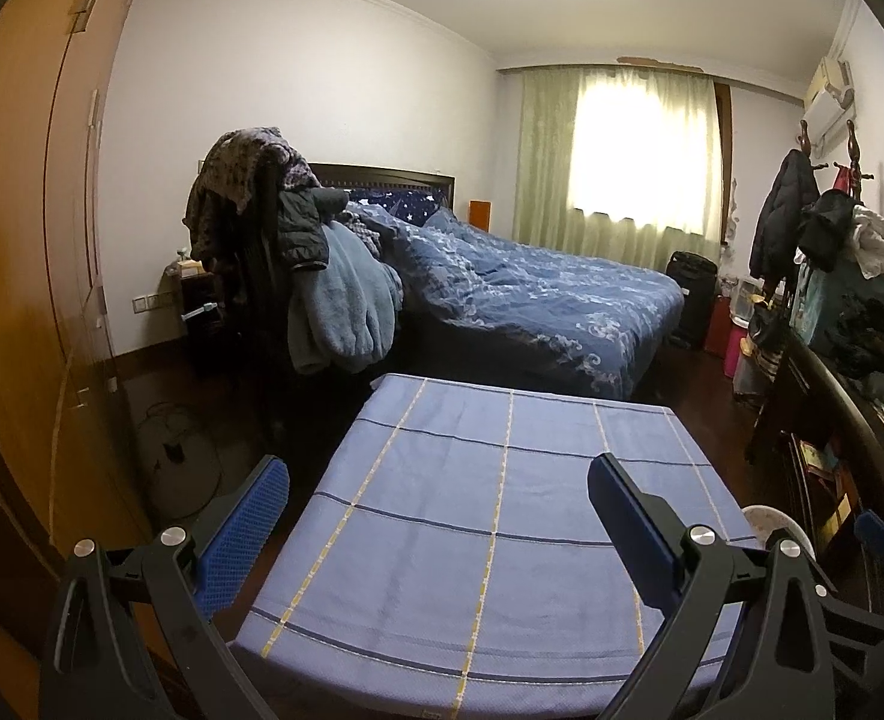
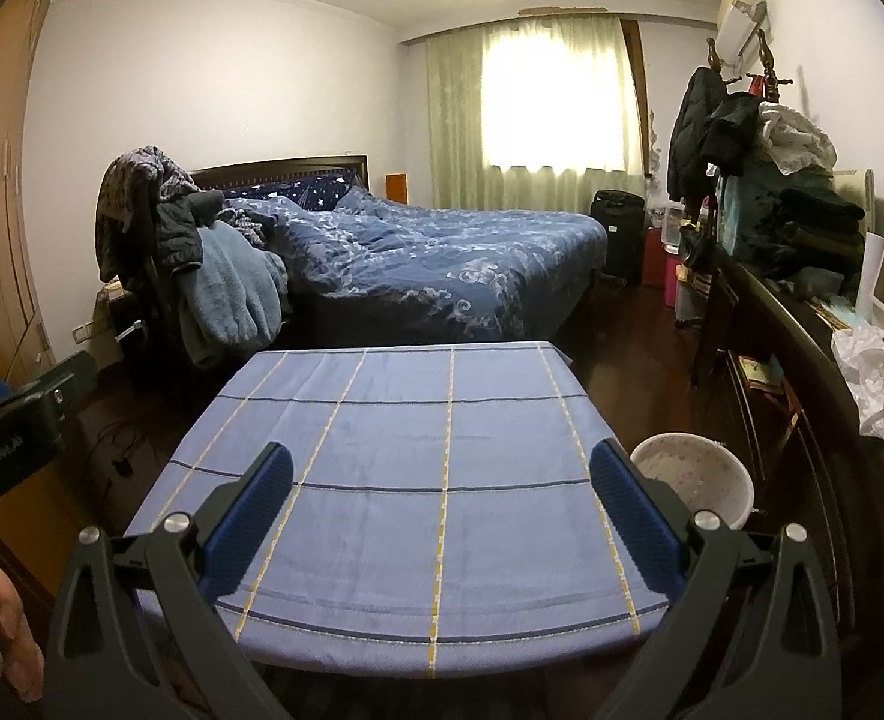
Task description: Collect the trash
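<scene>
My left gripper [image 1: 438,474] stands open above the near edge of a small table covered in a blue checked cloth [image 1: 478,510], nothing between its fingers. My right gripper [image 2: 442,462] is open too, over the same cloth [image 2: 393,456]. A white waste bin [image 2: 694,477] with a speckled liner stands on the floor by the table's right side; its rim [image 1: 769,519] peeks out behind my left gripper's right finger. No loose trash shows on the cloth. Part of the left gripper's body [image 2: 15,420] shows at the left edge of the right wrist view.
A bed with blue bedding [image 2: 442,252] lies beyond the table. A chair piled with clothes [image 2: 201,264] stands at its left. A dark sideboard [image 2: 802,360] along the right wall carries clutter and a crumpled white plastic bag [image 2: 880,384]. A wardrobe [image 1: 27,240] lines the left.
</scene>
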A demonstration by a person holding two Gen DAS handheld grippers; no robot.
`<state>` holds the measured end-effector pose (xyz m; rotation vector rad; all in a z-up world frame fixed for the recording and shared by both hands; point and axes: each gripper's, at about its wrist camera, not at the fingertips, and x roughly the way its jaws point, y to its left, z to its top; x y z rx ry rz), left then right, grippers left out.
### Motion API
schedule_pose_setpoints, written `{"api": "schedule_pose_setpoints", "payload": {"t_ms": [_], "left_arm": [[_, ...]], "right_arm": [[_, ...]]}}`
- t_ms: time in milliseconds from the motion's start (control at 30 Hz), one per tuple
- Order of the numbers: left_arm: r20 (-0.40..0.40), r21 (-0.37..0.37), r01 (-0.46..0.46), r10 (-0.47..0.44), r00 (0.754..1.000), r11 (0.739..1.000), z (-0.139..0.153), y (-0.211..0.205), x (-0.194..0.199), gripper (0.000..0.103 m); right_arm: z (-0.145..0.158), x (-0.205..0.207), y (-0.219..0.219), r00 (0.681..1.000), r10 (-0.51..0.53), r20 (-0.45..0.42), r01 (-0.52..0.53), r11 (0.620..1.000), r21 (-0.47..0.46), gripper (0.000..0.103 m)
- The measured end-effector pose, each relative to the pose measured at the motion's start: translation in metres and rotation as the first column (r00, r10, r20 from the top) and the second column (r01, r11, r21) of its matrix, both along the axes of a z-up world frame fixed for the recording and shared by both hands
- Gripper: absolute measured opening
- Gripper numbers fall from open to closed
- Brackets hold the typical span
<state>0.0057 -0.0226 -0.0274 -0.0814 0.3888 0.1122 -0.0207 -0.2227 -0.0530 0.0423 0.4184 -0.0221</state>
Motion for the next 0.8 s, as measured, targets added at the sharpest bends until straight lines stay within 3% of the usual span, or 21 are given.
{"api": "schedule_pose_setpoints", "payload": {"t_ms": [600, 800], "left_arm": [[-0.012, -0.01, 0.042, -0.042, 0.999, 0.999, -0.014, -0.005, 0.008, 0.099], [-0.06, 0.005, 0.069, -0.069, 0.996, 0.998, -0.026, -0.008, 0.023, 0.099]], "right_arm": [[-0.018, 0.015, 0.001, 0.998, 0.006, -0.058, -0.005, 1.0, 0.009, 0.1], [-0.028, 0.022, 0.001, 0.997, 0.003, -0.083, -0.001, 1.0, 0.016, 0.1]]}}
